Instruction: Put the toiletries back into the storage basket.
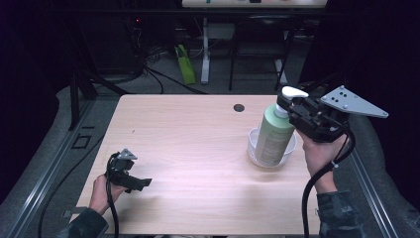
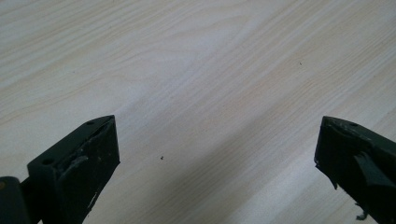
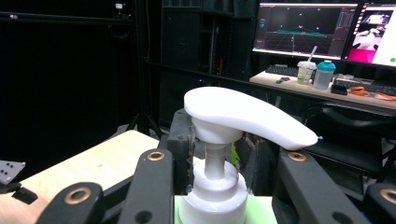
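- The left tongs (image 1: 141, 183) lie low over the counter (image 1: 188, 144), at its near edge and well apart from the pump bottle (image 1: 273, 136), which serves as the landmark here; their jaws stand wide and released, with bare wood grain between them in the left gripper view.
- The left hand (image 1: 101, 193) grips their body from below (a black cable trails back off the near edge).
- The pump bottle, pale green with a white pump head (image 3: 247, 116), stands in a clear bowl (image 1: 253, 148) on the right part of the counter, tilted slightly toward the left.
- The right tongs (image 1: 289, 110) are clenched on the neck of the pump bottle, just under the pump head; in the right gripper view the jaws sit on either side of the white collar (image 3: 214, 196).
- The right hand (image 1: 319, 151) holds them from just right of the bottle, the grey plate (image 1: 352, 101) on top.
- Beyond the bottle, a small dark round hole (image 1: 238, 107) sits near the counter's far edge.
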Motion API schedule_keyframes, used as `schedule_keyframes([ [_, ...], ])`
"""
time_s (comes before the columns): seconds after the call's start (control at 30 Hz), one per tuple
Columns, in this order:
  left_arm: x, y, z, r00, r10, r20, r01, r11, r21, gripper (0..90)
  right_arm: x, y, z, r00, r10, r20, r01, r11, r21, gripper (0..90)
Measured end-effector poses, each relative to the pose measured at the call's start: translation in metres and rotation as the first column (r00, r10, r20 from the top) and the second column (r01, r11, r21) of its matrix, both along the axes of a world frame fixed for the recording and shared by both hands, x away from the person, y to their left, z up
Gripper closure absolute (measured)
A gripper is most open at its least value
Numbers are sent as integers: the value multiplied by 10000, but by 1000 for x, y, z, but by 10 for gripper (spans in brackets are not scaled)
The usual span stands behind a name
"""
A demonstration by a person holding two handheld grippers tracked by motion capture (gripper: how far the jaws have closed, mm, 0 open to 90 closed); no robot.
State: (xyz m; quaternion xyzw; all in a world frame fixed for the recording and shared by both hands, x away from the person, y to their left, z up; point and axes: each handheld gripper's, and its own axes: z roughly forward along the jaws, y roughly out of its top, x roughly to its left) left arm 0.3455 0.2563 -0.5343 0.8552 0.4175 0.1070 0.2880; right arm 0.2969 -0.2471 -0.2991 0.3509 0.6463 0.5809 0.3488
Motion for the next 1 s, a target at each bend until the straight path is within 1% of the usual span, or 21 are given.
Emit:
schedule_keyframes([
  [0.5,1,0,-1,10000,-11,-50,11,10000,6,0,11,-3,8,9996,-269,68,268,9996,60,679],
  [0.77,0,-1,-1,10000,-65,-58,65,10000,3,0,16,-2,15,9990,-433,133,433,9991,-33,680],
  [0.9,0,-1,-1,9999,-100,-52,100,9999,-2,0,18,0,18,9984,-506,241,511,9985,-191,679],
  [1.0,0,-2,-1,9999,-111,-48,111,9999,-3,0,21,1,19,9982,-550,258,555,9983,-165,679],
])
